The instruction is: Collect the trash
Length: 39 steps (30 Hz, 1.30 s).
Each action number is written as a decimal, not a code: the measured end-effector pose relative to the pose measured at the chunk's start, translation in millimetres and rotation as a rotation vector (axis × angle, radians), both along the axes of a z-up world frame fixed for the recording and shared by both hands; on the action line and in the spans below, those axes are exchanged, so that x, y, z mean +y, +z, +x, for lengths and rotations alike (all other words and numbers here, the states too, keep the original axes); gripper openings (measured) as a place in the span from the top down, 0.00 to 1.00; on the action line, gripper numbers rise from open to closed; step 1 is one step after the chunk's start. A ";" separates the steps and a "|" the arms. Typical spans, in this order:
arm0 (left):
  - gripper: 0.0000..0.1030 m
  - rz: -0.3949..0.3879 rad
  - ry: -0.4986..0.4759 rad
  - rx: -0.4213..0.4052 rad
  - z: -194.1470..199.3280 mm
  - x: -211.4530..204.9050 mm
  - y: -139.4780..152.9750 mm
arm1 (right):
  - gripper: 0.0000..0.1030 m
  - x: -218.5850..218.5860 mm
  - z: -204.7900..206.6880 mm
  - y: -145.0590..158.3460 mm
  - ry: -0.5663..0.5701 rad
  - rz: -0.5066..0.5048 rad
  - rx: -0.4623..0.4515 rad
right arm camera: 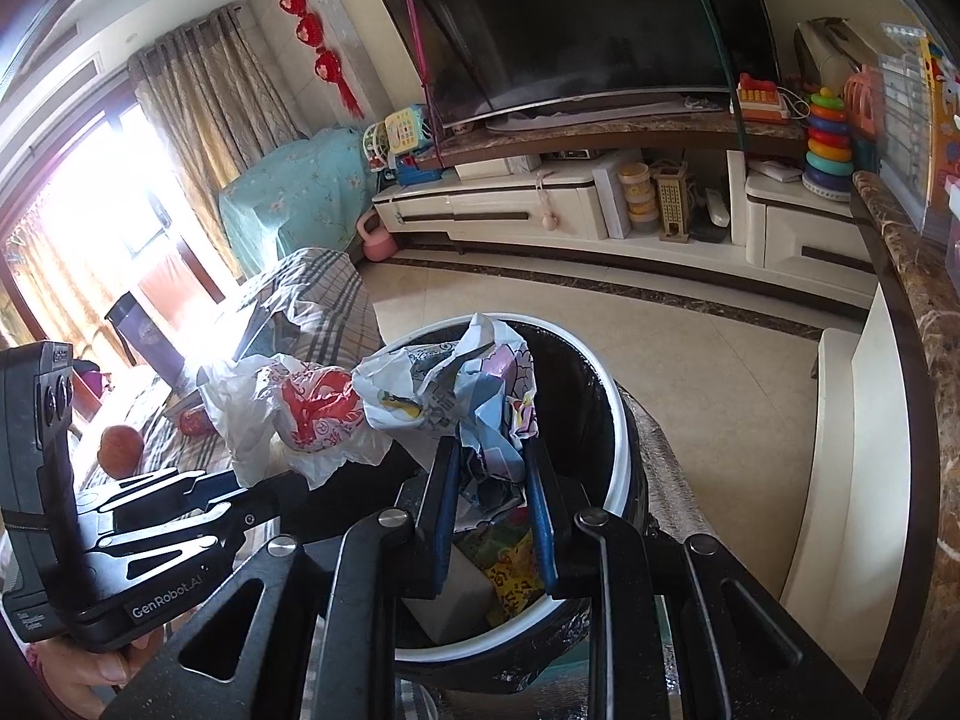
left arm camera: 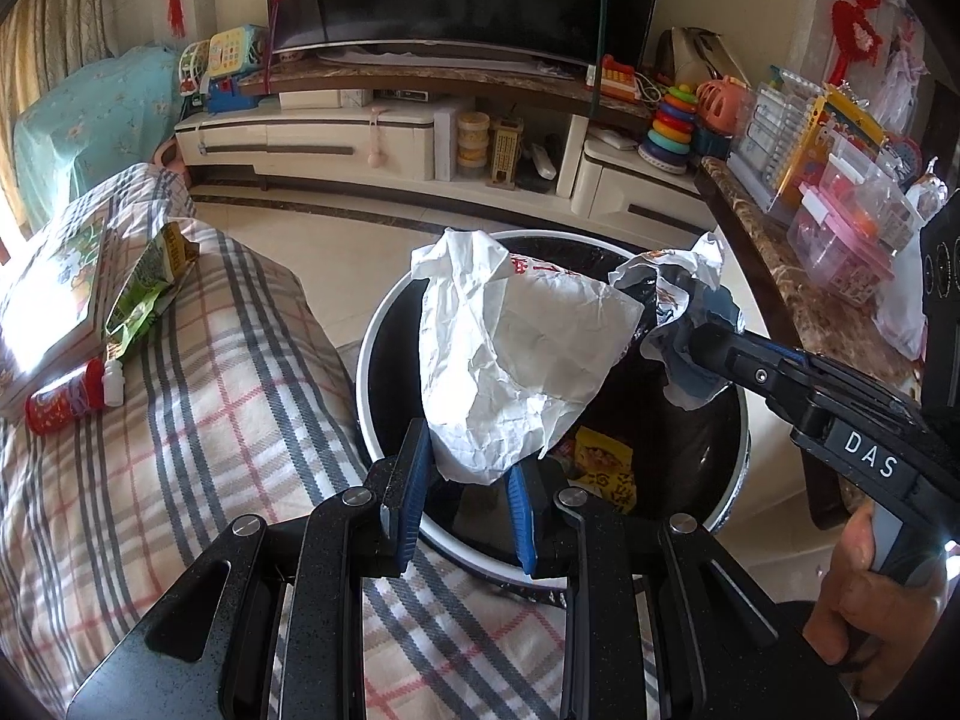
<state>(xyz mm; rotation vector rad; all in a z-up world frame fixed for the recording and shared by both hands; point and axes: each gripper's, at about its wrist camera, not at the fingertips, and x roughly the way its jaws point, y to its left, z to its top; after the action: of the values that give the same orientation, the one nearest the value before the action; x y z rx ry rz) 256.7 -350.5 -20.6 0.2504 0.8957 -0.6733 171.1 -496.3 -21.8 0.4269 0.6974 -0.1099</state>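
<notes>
My left gripper (left arm camera: pixel 468 462) is shut on a crumpled white paper bag with red print (left arm camera: pixel 516 354) and holds it above the round black trash bin with a white rim (left arm camera: pixel 372 396). The bag also shows in the right wrist view (right arm camera: pixel 300 414). My right gripper (right arm camera: pixel 489 450) is shut on a crumpled printed wrapper (right arm camera: pixel 456 384), also over the bin (right arm camera: pixel 618 456). In the left wrist view the right gripper (left arm camera: pixel 690 342) comes in from the right with the wrapper (left arm camera: pixel 678 288). Yellow packaging (left arm camera: pixel 606 462) lies inside the bin.
A plaid-covered sofa (left arm camera: pixel 198 408) at left carries a book (left arm camera: pixel 60 294), a green snack bag (left arm camera: pixel 150 276), a red can (left arm camera: pixel 60 402) and a small white bottle (left arm camera: pixel 114 384). A marble counter (left arm camera: pixel 798 276) with toys is at right. A TV stand (left arm camera: pixel 372 144) stands behind.
</notes>
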 end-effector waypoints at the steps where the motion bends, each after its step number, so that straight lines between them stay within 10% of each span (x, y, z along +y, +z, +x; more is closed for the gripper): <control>1: 0.78 0.002 0.000 0.004 0.8 -0.9 -0.8 | 0.79 -0.6 1.2 -0.7 0.001 0.004 0.004; 21: 0.73 0.027 -0.001 0.018 7.6 -7.4 -4.6 | 0.72 -9.7 11.7 -7.0 -0.002 0.019 0.041; 26: 0.38 0.022 0.007 -0.013 4.2 -2.4 1.7 | 0.57 -14.8 7.2 -3.8 -0.017 0.036 0.026; 39: 0.26 -0.061 0.096 -0.015 -20.7 52.6 9.8 | 0.22 5.2 -26.7 11.9 -0.012 0.074 -0.063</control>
<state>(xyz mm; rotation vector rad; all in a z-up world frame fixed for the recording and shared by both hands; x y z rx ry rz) 236.0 -297.9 -10.8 0.1568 0.8665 -0.6074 144.4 -491.2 -9.9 0.5040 0.6385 -0.0819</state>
